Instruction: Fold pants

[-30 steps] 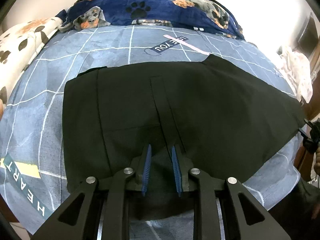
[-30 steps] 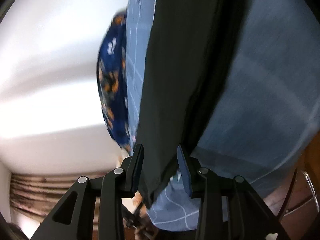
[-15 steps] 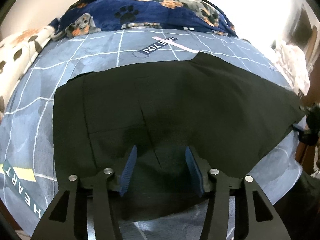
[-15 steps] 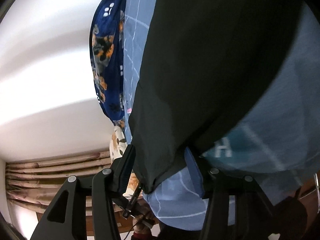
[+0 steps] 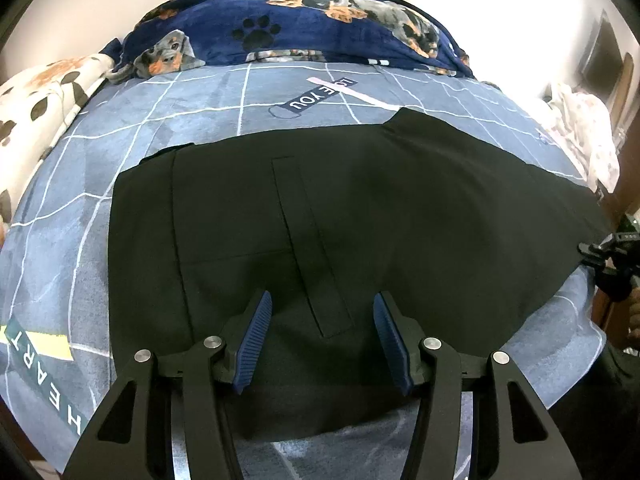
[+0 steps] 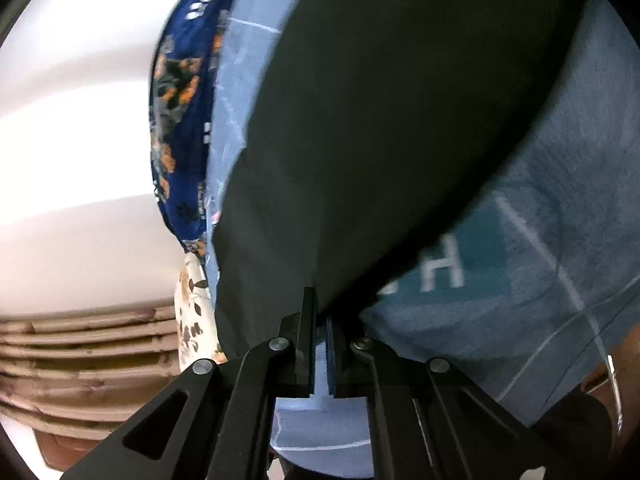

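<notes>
**Black pants flat on the bed, one tong wide, one pinched**

The big black cloth pants (image 5: 360, 216) lie spread out flat on the blue-grey bed sheet with thin white lines (image 5: 120, 128). They cover most of the middle of the bed. A long narrow stitched strip runs down the cloth near the front.

The left gripper (image 5: 322, 328) is over the near edge of the pants. Its two black fingers with blue ribbed pads (image 5: 256, 332) stand wide apart, with cloth showing between them. Nothing is held in it.

The right gripper (image 6: 320, 344) is at the far right end of the pants (image 6: 380, 120). Its two fingers are close together, with just a thin gap. An edge of the black cloth goes in at the tips, so it looks clamped on the pants. That picture is tilted and a bit blurry.

At the back of the bed sits a dark blue fuzzy blanket with puppies and paw prints (image 5: 304, 28). Beside it on the left is a white pillow with brown and orange spots (image 5: 36, 96). The sheet has words on it, like "HEART" near the front left.
</notes>
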`<state>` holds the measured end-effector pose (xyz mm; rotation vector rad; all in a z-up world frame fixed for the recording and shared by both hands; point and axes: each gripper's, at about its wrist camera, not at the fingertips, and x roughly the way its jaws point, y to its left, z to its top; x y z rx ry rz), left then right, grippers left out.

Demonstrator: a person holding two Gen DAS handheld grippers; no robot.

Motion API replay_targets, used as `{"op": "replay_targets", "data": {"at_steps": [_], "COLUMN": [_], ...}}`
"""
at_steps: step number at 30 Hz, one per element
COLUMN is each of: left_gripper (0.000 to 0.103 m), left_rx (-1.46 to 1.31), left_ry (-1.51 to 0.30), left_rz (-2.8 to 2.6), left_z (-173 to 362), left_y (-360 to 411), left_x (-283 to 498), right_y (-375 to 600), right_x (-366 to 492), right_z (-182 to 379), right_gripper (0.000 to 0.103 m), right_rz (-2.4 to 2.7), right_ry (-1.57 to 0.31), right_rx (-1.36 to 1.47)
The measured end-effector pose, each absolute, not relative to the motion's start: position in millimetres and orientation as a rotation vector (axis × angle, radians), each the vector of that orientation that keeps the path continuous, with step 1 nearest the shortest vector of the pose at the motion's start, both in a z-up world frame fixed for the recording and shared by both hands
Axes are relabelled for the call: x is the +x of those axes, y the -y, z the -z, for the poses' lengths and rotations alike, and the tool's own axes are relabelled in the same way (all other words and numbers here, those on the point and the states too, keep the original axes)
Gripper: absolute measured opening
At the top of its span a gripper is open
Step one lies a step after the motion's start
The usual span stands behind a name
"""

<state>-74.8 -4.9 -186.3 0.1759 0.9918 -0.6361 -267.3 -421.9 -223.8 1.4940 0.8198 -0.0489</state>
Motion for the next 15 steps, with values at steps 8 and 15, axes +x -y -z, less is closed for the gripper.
{"op": "replay_targets", "data": {"at_steps": [8, 15], "left_gripper": [0.054, 0.054], "left_rx": [0.168, 0.164], "left_ry": [-0.997, -1.001], "left_rz": [0.636, 0.633], "left_z": [187, 186], "left_y": [4, 5], "left_x": [-75, -74], "right_y": [438, 544], "right_x": [-286, -388], "right_z": [221, 185], "right_gripper": [0.020, 0.035], "right_rz": [0.007, 0.368], "right_ry": [-0.757, -0.461], "right_rx": [1.591, 1.479]}}
